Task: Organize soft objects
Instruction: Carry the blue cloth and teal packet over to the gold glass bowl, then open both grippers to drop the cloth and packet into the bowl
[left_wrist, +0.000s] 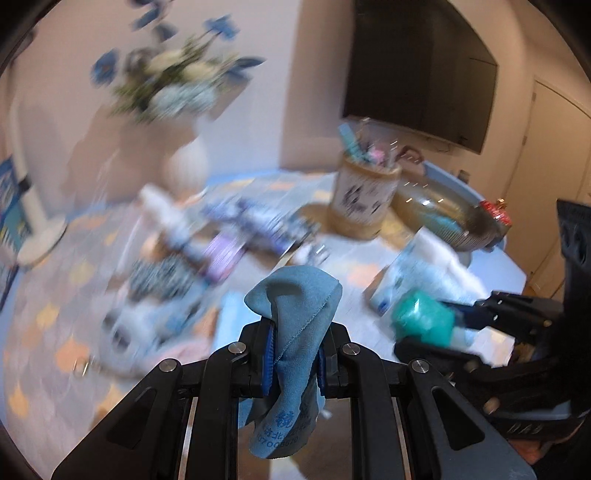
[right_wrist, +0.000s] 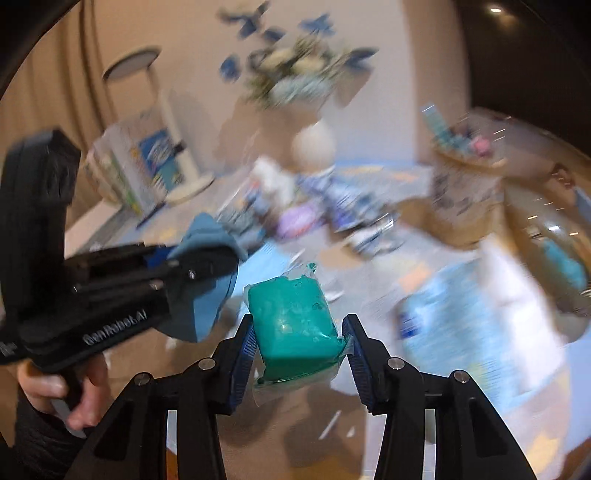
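My left gripper (left_wrist: 295, 332) is shut on a folded blue microfibre cloth (left_wrist: 299, 295) with printed lettering; the cloth sticks up between the blue pads and hangs below them. In the right wrist view the left gripper (right_wrist: 207, 262) comes in from the left with that cloth (right_wrist: 201, 229), held by a person's hand (right_wrist: 44, 391). My right gripper (right_wrist: 299, 321) grips a teal soft block (right_wrist: 291, 332) wrapped in clear plastic, tilted between the pads and off the table. From the left wrist view the right gripper (left_wrist: 432, 330) and block (left_wrist: 421, 317) are at the right.
A blurred table with a patterned cover (left_wrist: 55, 295) carries scattered small packets, a white vase of flowers (left_wrist: 188, 162), a bamboo holder with pens (left_wrist: 365, 199), a glass jar on its side (left_wrist: 443, 210) and a light blue tissue pack (left_wrist: 417, 266). A dark screen (left_wrist: 417, 70) hangs behind.
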